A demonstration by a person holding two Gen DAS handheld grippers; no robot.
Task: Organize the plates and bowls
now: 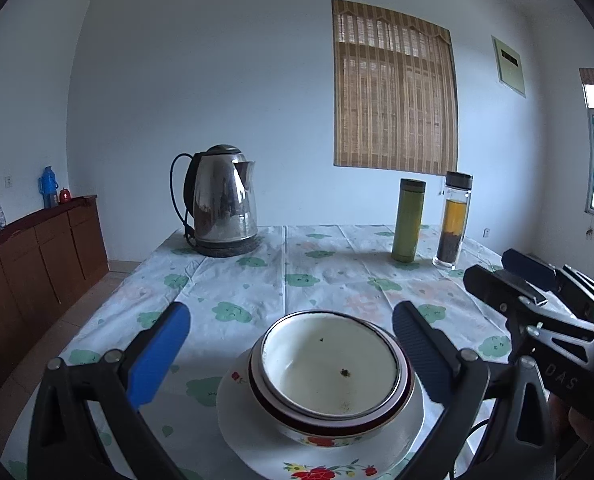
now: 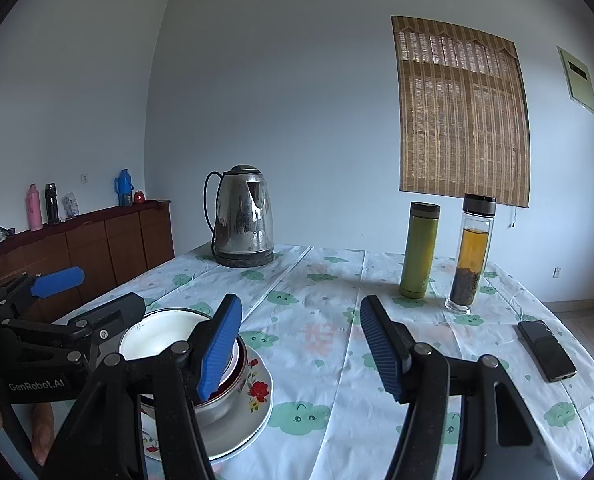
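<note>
Bowls [image 1: 329, 368] sit nested, white enamel one inside a floral-rimmed one, stacked on a flowered plate [image 1: 253, 432] on the tablecloth [image 1: 297, 272], at the near edge of the table, well short of the kettle [image 1: 221, 200] at the far side. Left gripper [image 1: 291, 344] hangs over the stack, blue fingers spread wide either side of the bowls, nothing between the pads touching, holding nothing. Right gripper [image 2: 301, 340] also spread about halfway, empty, only bare cloth between its fingers; the stack [image 2: 185, 344] lies to its left, partly hidden behind its left finger. Key relation: stack is dead centre and just below the left gripper, straddled by it, while it is off to the side of the right gripper, so the left hand is the nearer one. Bowls are round, no long axis to align to; rim faces up. Judged: stacking looks done or nearly so, next move likely a retreat or a grab at the rim. Green flask [image 2: 419, 250], glass tea bottle [image 2: 471, 252] stand right of the kettle, far from the stack; phone [image 2: 547, 350] lies well right of the stack.
</note>
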